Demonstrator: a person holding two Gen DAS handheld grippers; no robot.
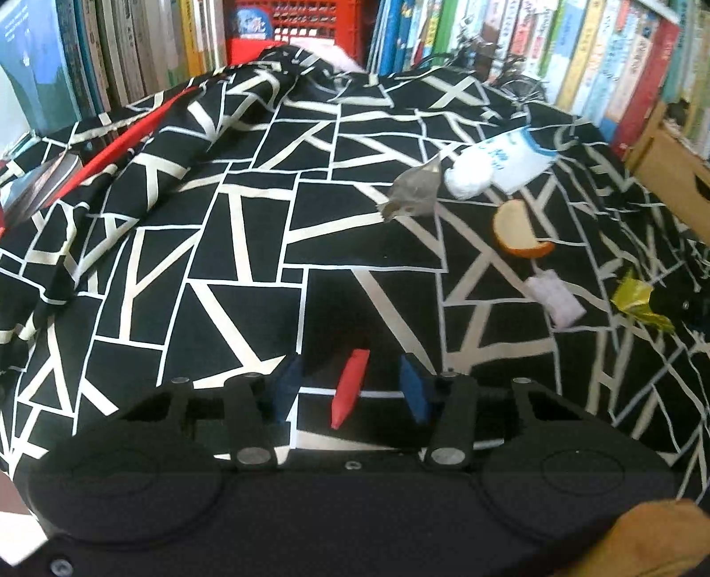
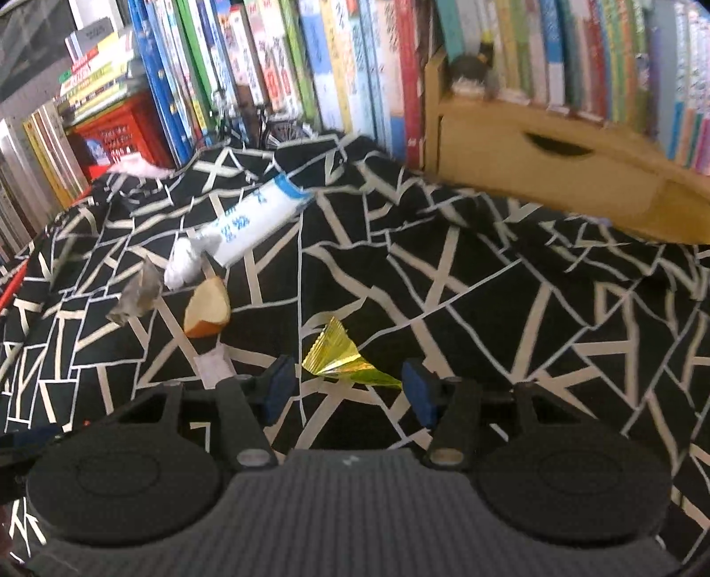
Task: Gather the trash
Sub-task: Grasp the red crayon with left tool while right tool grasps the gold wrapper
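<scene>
Right hand-held gripper (image 2: pixel 348 390), jaws spread, is flanking a gold foil wrapper (image 2: pixel 344 357), its point aiming rightward. Left hand-held gripper (image 1: pixel 350 390) is gaping around a red scrap (image 1: pixel 349 387). Black-and-white cloth (image 2: pixel 488 310) is covering the desk below the bookshelf (image 2: pixel 288 57).

The cloth (image 1: pixel 248 231) is black with a web of cream lines. On it lie a gold foil wrapper (image 2: pixel 344 357), a white-and-blue packet (image 2: pixel 262 219), an orange-rimmed peel (image 1: pixel 519 231), a grey scrap (image 1: pixel 412 193) and a red crayon (image 1: pixel 350 386). The crate (image 1: pixel 301 22) is red.

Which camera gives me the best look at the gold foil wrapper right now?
The right wrist view: the gold foil wrapper lies unobstructed between the open right gripper fingers. The left wrist view shows it only small and distorted near the right edge.
</scene>
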